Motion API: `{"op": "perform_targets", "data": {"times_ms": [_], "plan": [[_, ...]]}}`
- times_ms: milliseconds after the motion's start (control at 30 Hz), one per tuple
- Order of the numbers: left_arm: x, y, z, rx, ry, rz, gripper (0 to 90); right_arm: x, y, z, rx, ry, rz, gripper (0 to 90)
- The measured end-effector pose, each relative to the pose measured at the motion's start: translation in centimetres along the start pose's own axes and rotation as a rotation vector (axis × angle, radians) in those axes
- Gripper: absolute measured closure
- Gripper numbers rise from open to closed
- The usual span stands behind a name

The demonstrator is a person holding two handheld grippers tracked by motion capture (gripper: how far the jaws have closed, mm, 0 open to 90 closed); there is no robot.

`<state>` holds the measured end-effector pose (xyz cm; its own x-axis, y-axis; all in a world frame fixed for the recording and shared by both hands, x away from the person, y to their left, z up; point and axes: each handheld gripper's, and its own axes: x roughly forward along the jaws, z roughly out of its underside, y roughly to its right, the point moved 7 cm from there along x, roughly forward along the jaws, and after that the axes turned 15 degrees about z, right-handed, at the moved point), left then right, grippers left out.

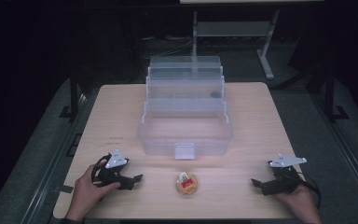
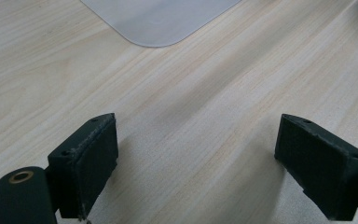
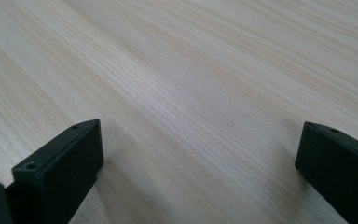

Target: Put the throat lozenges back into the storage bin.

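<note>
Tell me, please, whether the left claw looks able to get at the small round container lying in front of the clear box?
Probably yes: the left claw stands open, and bare table lies between it and the round container.

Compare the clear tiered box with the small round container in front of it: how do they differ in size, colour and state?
The clear tiered box is far larger than the small round container. The box is colourless and see-through; the container shows yellow and red. The box stands open with its trays stepped back, while the container looks closed. Both rest on the wooden table, apart from each other, and neither the left gripper nor the right gripper touches them.
</note>
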<state>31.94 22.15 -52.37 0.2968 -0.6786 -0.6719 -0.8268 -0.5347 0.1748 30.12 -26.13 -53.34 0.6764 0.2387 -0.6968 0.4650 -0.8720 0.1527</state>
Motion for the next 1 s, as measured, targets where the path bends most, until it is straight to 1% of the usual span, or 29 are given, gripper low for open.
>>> {"op": "perform_targets", "data": {"times_ms": [400,500,567,633,700,800,1000], "plan": [[0.0,0.0,0.0,0.0,0.0,0.0,12.3,0.0,0.0,0.0,-0.001,0.0,-0.001,0.4],[0.0,0.0,0.0,0.0,-0.001,0.0,12.3,-0.1,0.0,-0.1,-0.007,-0.017,-0.008,0.4],[0.0,0.0,0.0,0.0,0.0,0.0,12.3,-0.2,0.0,-0.1,-0.001,-0.032,-0.015,0.4],[0.0,0.0,0.0,0.0,-0.001,0.0,12.3,-0.4,0.2,-0.1,-0.001,-0.051,-0.004,0.4],[0.0,0.0,0.0,0.0,0.0,0.0,12.3,-0.7,0.4,-0.3,-0.001,-0.051,0.009,0.4],[0.0,0.0,0.0,0.0,-0.001,0.0,12.3,-1.2,0.5,-0.6,0.024,-0.05,0.011,0.5],[0.0,0.0,0.0,0.0,-0.001,0.0,12.3,-2.2,0.5,-1.2,0.014,-0.033,0.037,0.8]]}}
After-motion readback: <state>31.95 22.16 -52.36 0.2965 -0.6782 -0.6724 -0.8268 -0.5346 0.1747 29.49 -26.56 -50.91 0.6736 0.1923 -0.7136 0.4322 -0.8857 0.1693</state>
